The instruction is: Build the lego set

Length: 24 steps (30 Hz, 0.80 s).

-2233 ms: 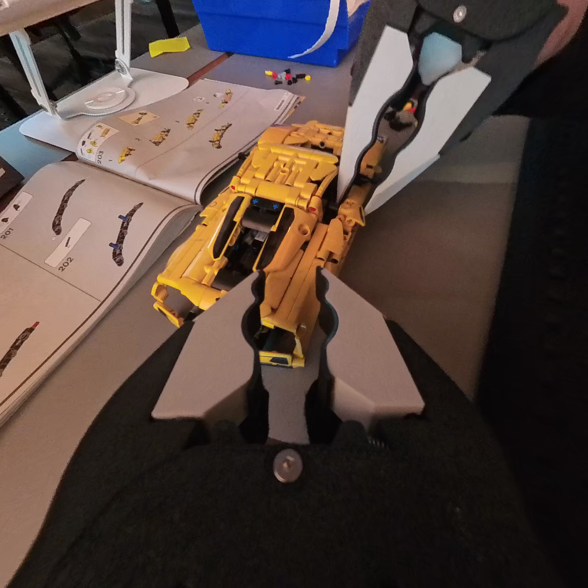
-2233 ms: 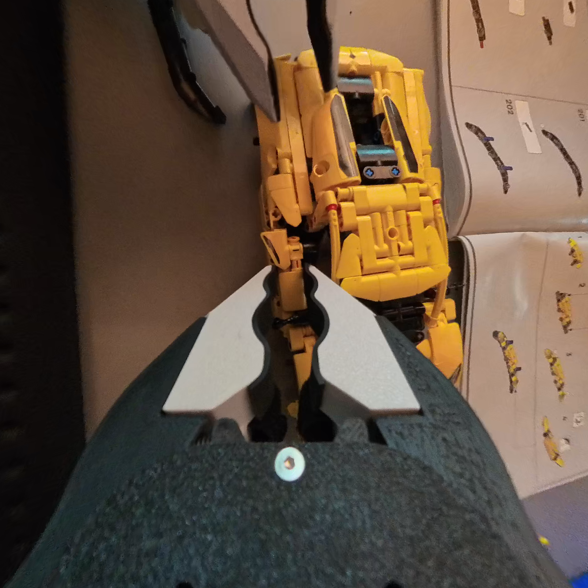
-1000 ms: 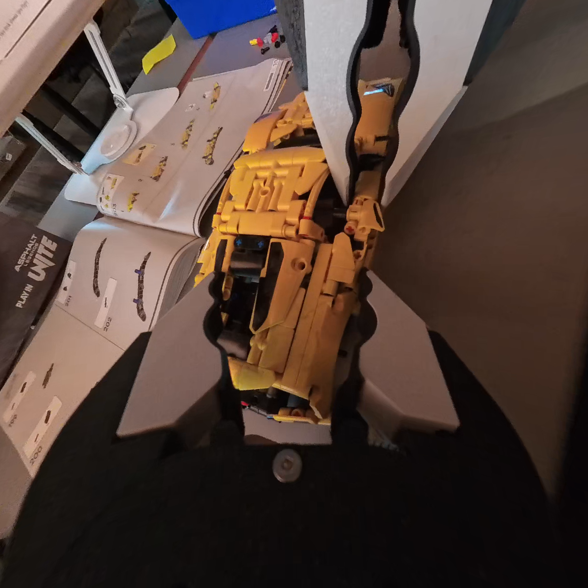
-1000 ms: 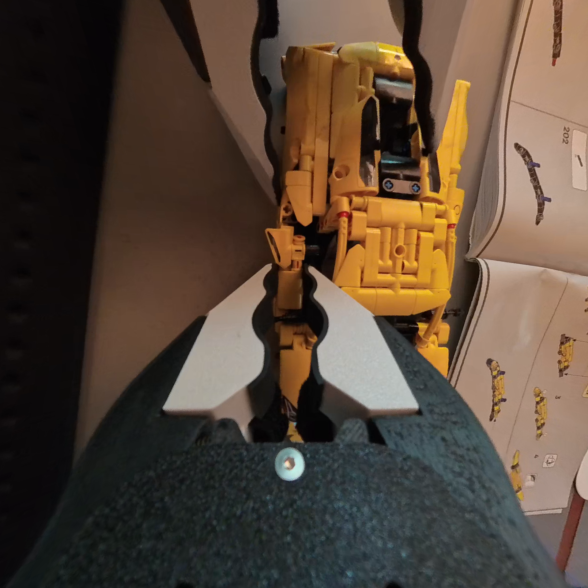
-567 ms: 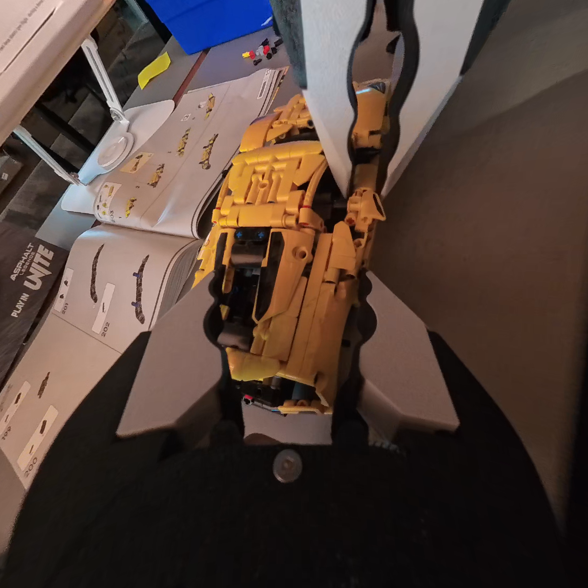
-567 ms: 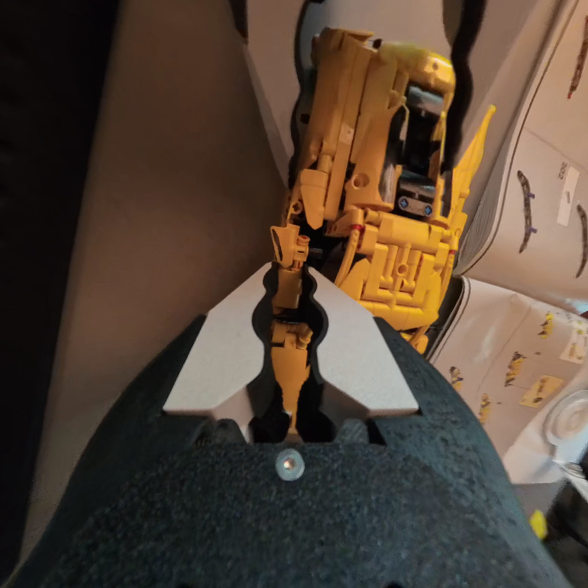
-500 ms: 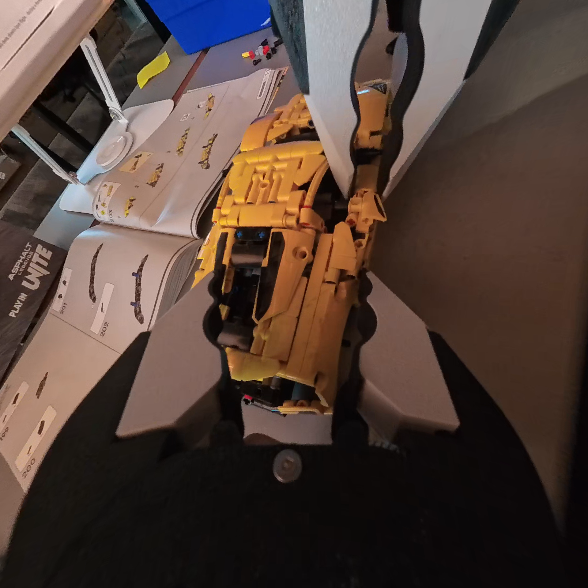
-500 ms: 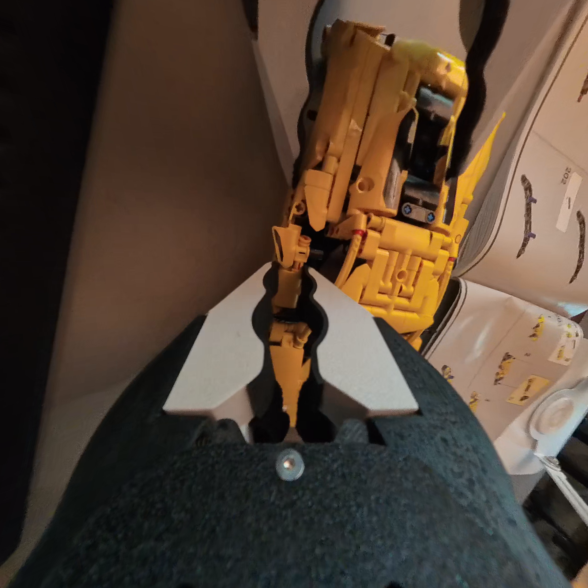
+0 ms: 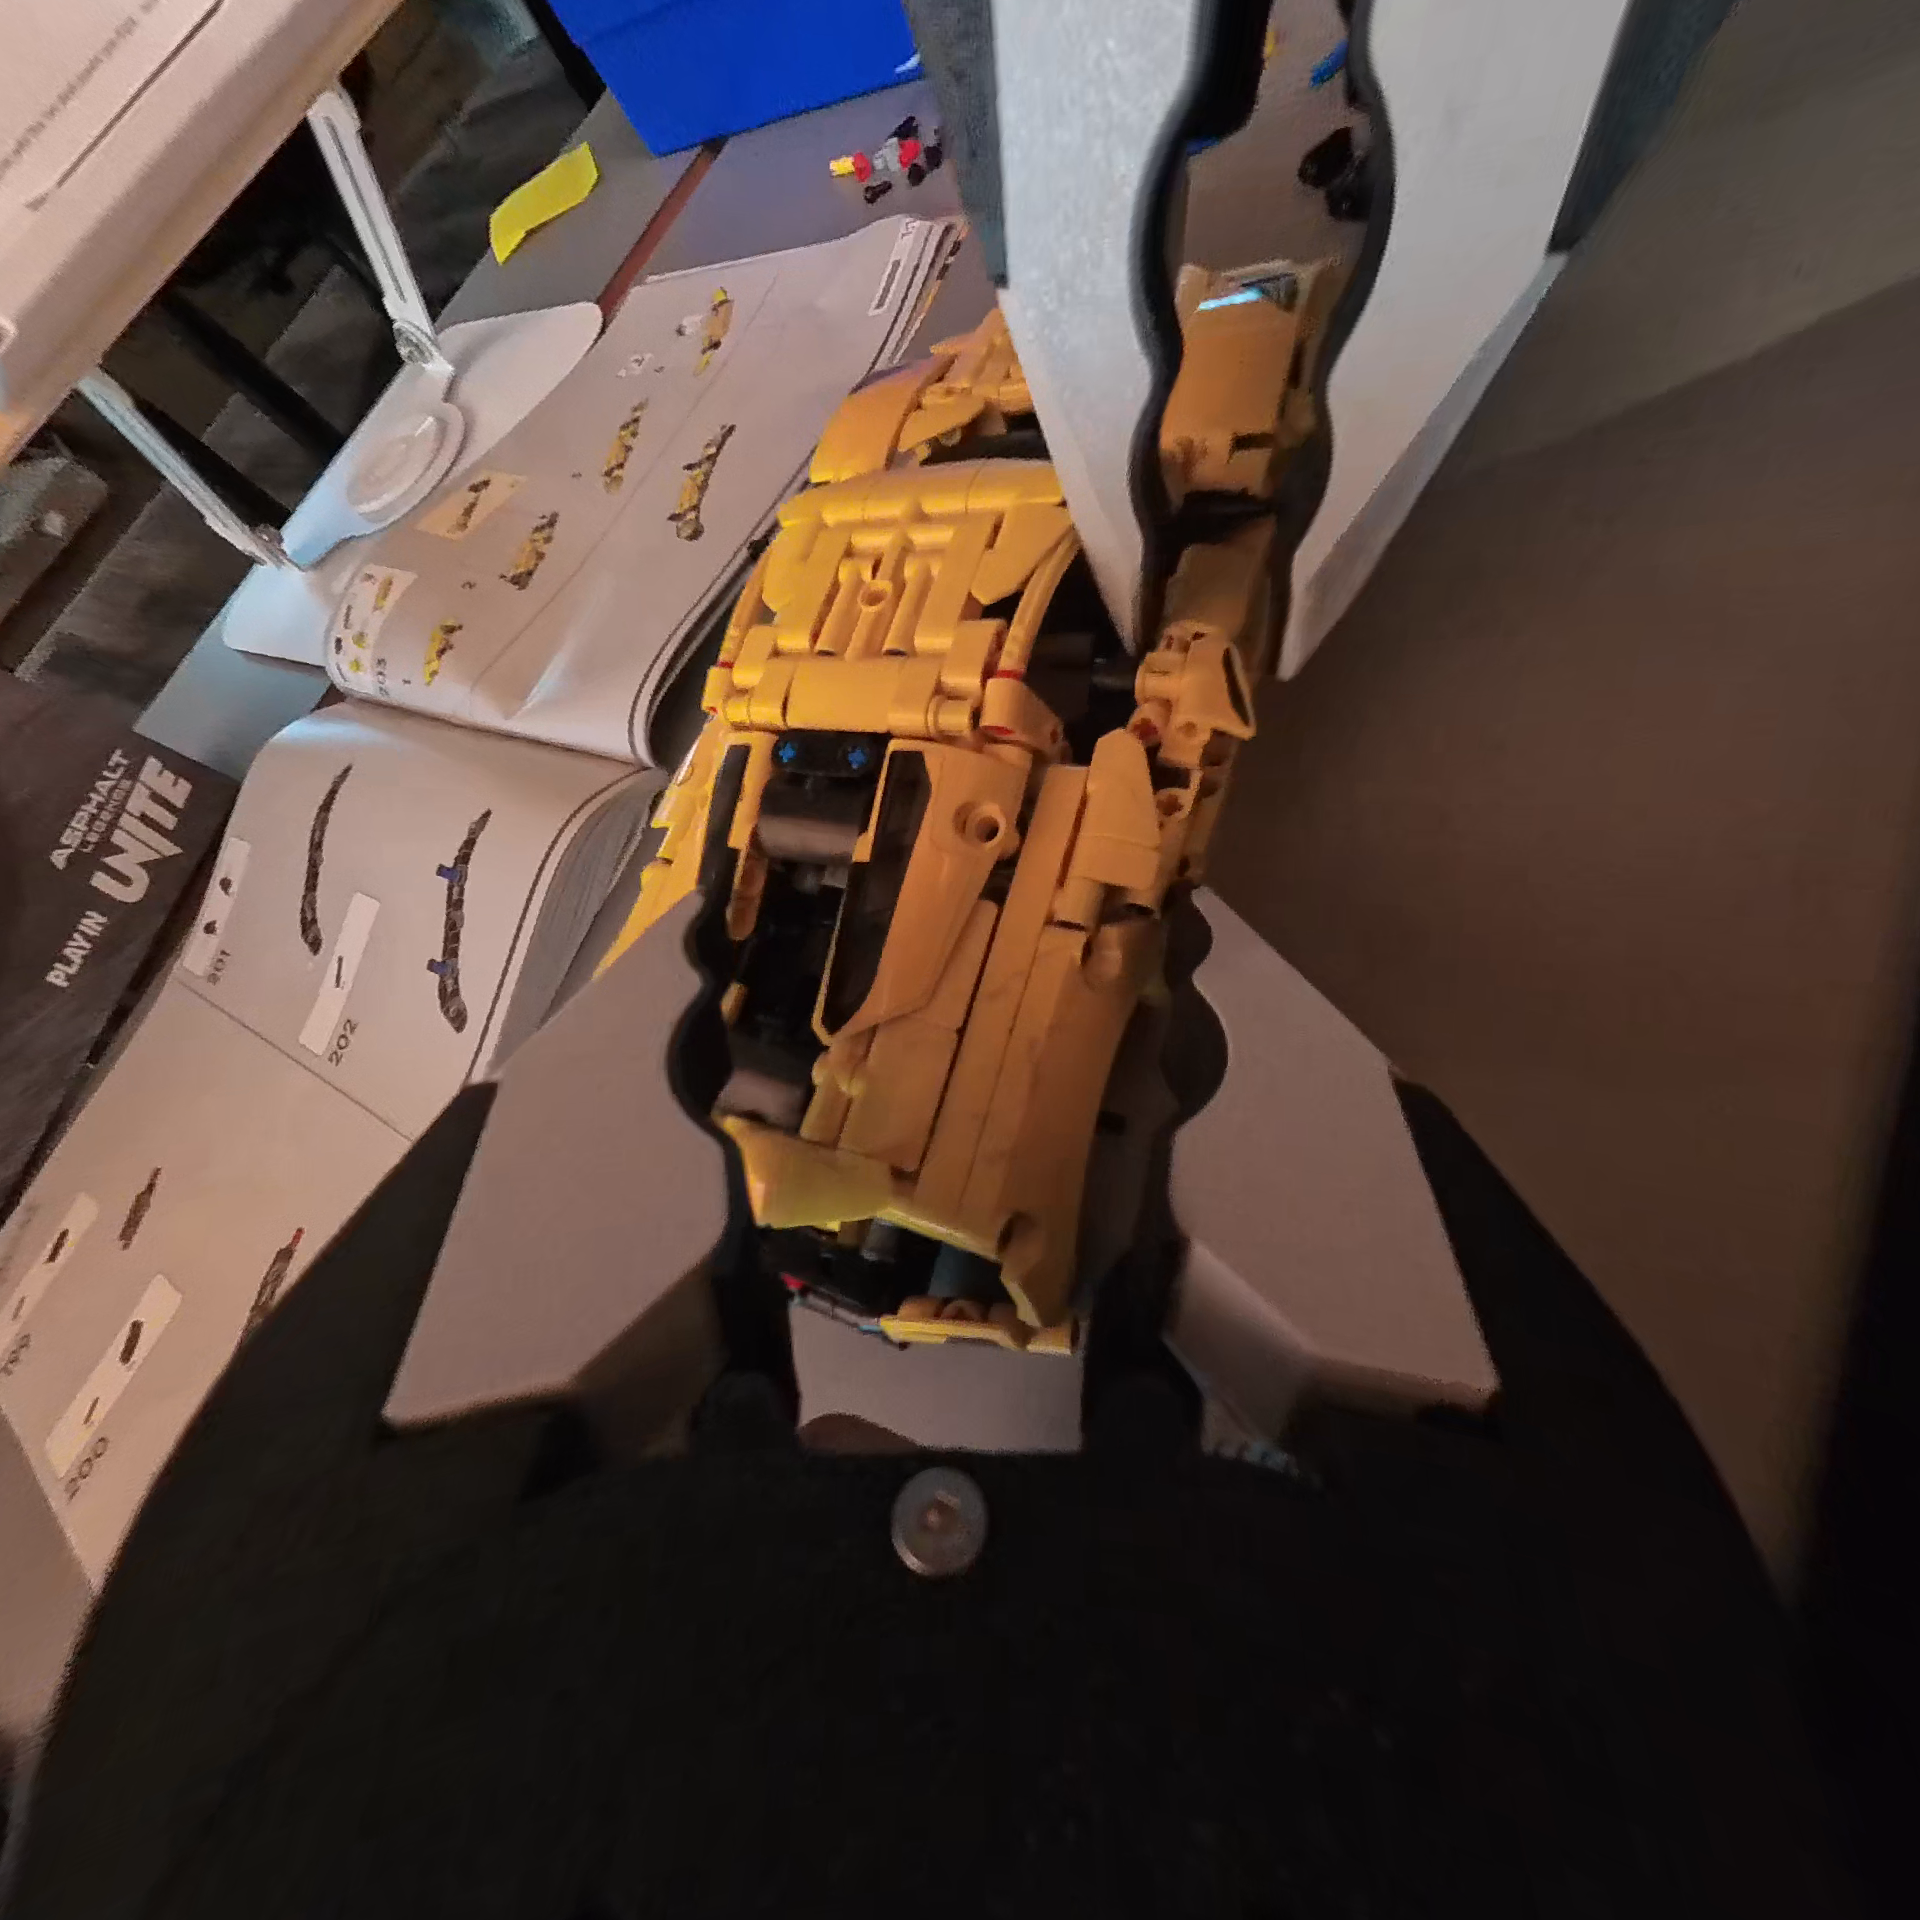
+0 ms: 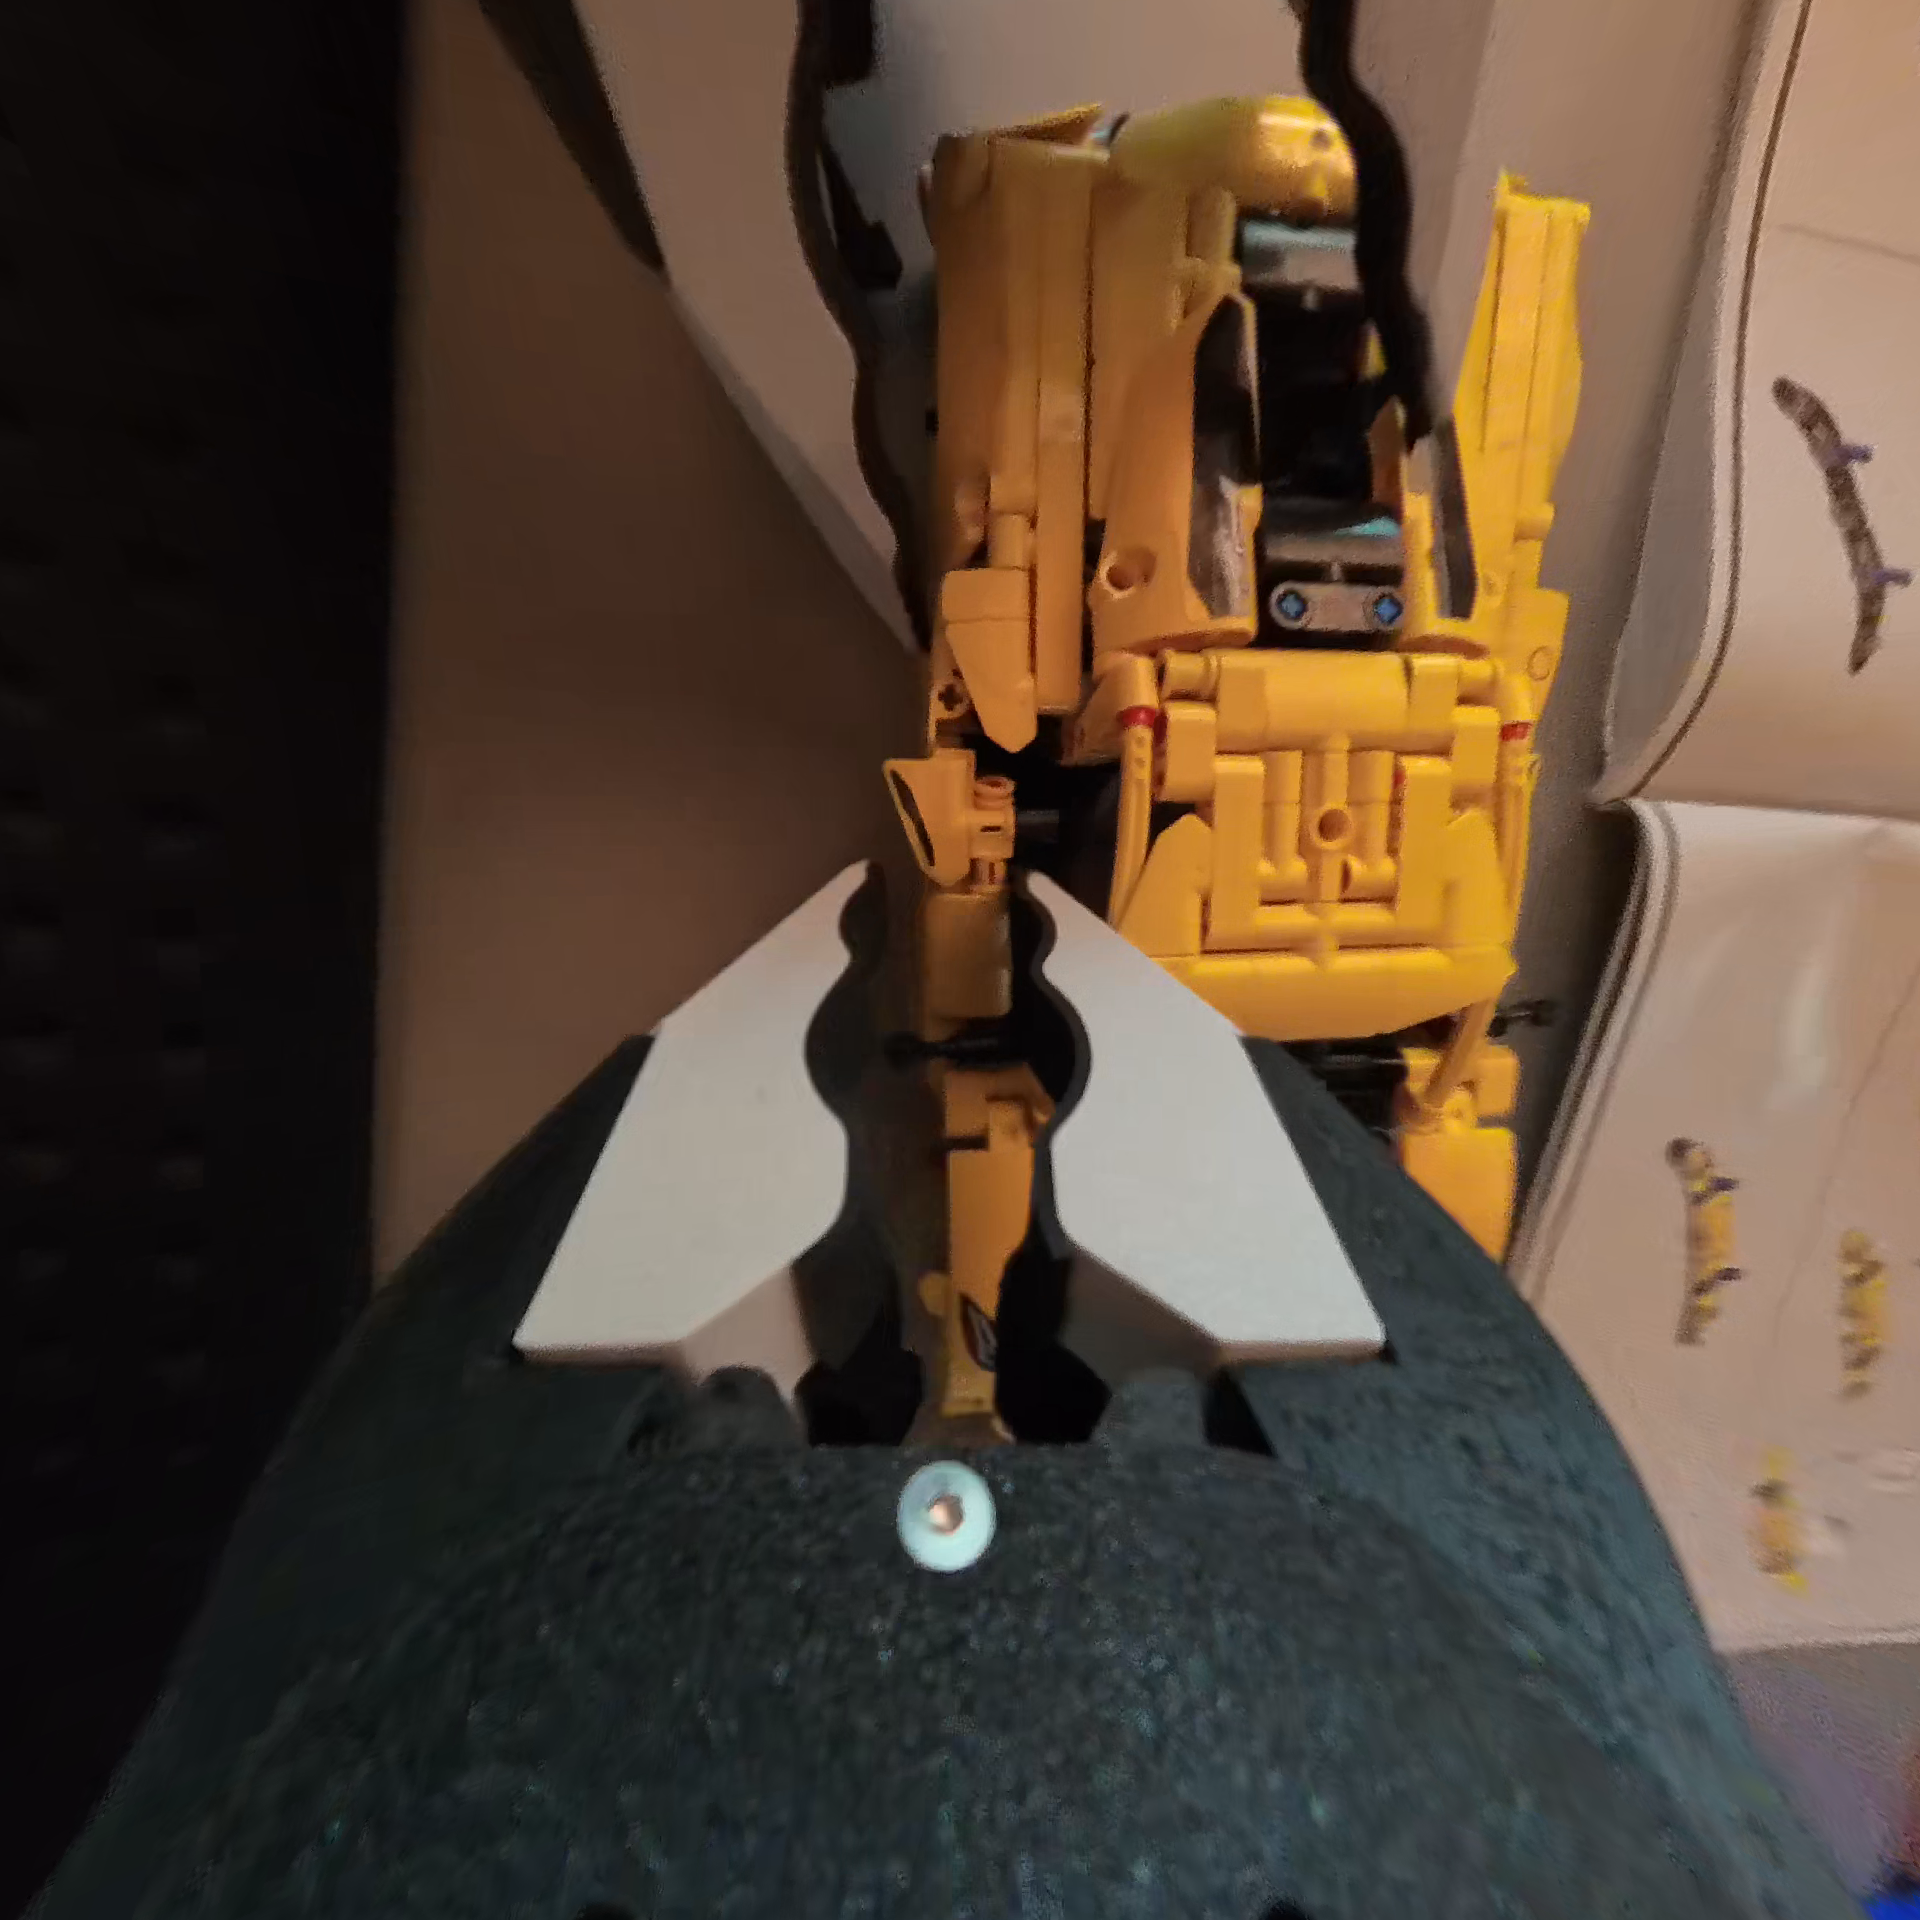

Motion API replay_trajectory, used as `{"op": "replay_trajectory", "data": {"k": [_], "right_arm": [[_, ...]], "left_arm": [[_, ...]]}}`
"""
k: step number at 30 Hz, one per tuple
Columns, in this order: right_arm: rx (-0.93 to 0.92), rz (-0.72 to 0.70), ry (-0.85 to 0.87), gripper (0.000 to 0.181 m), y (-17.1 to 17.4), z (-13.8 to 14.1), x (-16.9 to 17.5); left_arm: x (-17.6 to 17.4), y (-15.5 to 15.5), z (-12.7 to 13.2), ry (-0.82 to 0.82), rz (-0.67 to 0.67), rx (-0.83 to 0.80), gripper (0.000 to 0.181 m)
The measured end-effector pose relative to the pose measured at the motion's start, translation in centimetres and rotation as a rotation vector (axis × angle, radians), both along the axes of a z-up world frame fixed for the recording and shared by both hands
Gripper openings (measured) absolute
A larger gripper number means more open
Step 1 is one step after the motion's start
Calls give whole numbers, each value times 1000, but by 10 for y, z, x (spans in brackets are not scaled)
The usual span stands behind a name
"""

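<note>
Our left gripper (image 9: 940,1049) clamps the yellow lego car (image 9: 935,935) at one end; our right gripper (image 10: 951,1049) pinches its side strip.

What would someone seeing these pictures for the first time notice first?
The big yellow lego car, held at both ends: the left claw spans one end of its body, and the right claw pinches a narrow side strip at the other end. Beside it an open instruction booklet lies on the grey table, with a blue bin behind.
</note>
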State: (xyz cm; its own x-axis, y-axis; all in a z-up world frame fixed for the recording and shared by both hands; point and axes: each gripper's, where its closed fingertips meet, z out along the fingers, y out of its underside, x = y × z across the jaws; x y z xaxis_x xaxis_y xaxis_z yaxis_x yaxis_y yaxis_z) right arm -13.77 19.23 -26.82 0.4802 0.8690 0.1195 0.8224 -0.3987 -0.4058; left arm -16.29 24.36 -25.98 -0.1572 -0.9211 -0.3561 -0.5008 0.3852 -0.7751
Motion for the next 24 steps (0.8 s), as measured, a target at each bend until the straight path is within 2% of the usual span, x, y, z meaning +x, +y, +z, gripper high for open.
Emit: {"op": "replay_trajectory", "data": {"k": [4,6,7,12,17,21,24], "right_arm": [[74,-33,0,29,3,-5,-2],[155,-50,-62,16,10,-6,2],[170,-42,-82,16,11,-6,1],[139,5,-96,15,8,-2,3],[52,7,-6,15,6,6,4],[74,33,91,16,-1,7,1],[88,40,87,16,-3,3,-1]], "left_arm": [[2,1,1,-9,18,-27,85],[3,1,1,-11,29,-35,85],[4,2,1,-13,35,-35,85],[4,2,1,-15,32,-37,86],[2,4,1,-26,18,-41,85],[2,4,0,-27,14,-30,86],[3,3,-1,-24,16,-18,86]]}}
